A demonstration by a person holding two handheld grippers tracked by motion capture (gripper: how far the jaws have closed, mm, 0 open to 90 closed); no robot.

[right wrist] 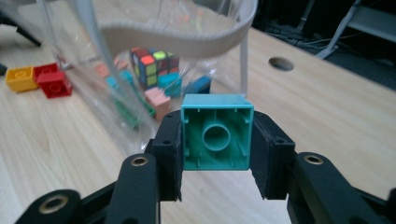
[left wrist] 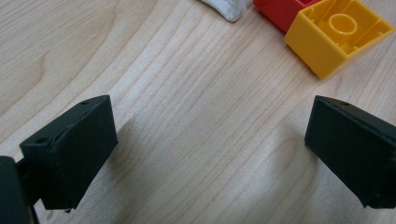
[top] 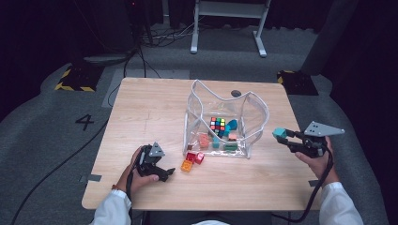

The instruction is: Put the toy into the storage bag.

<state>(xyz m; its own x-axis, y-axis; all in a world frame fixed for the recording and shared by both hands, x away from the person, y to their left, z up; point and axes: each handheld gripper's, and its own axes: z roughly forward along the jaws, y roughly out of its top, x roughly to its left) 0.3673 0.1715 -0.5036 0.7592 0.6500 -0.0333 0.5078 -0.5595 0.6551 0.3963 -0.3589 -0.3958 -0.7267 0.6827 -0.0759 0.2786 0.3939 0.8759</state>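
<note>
Two grippers in play, and mine on the right (right wrist: pixel 217 154) has its pads clamped on a teal block (right wrist: pixel 217 132), hollow underside facing the camera, held off the table beside the clear bag (top: pixel 225 117). I judge the job is loading blocks into that bag — a puzzle cube (top: pixel 217 124) and several blocks already sit inside. The grip looks square, but it is only on two smooth side walls, so a quick swing could let the block twist or slip out before it reaches the opening. The bag's pale rim (right wrist: pixel 187 37) sags and curls between me and the opening; if I come in low, the block may catch that rim and push the soft bag over, or drop outside the wall. My left gripper (left wrist: pixel 210 140) hovers low over bare wood with its jaws wide apart, holding nothing. An orange block (left wrist: pixel 338 35) and a red block (left wrist: pixel 280 9) lie just ahead of it, touching each other — closing on one could nudge the other away.
</note>
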